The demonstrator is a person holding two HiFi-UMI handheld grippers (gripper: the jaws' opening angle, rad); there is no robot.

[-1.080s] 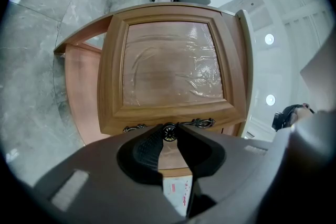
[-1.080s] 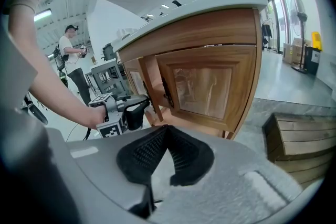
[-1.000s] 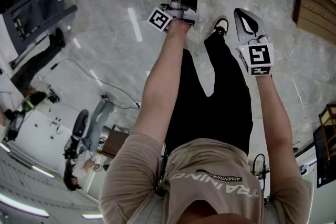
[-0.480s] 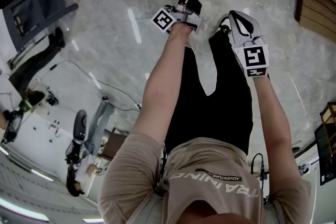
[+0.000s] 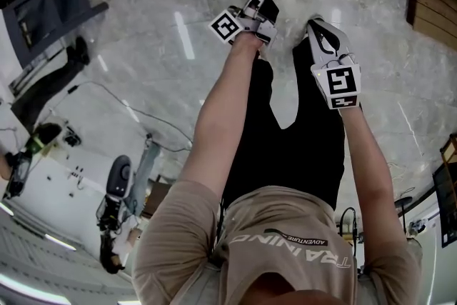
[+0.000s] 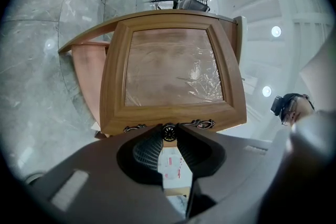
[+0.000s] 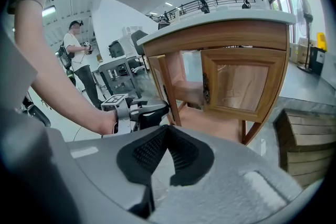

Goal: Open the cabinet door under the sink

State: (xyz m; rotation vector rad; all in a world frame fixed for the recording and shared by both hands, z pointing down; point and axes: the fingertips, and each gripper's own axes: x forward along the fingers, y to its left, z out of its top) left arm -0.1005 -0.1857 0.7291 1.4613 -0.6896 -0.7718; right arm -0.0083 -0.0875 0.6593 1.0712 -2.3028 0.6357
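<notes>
Cabinet door point(image 6: 173, 68): light brown wood, with a moulded frame around a flat panel covered in wrinkled clear film. A round dark knob point(image 6: 168, 131) sits on an ornate dark metal backplate point(image 6: 202, 124), on the frame edge nearest the jaws. The knob lies between the jaw tips of the left gripper point(image 6: 169, 135), pads pressing on both its sides. The door stands open, angled away from the cabinet body point(image 6: 84, 60). Its panel extends directly ahead of the jaws.
</notes>
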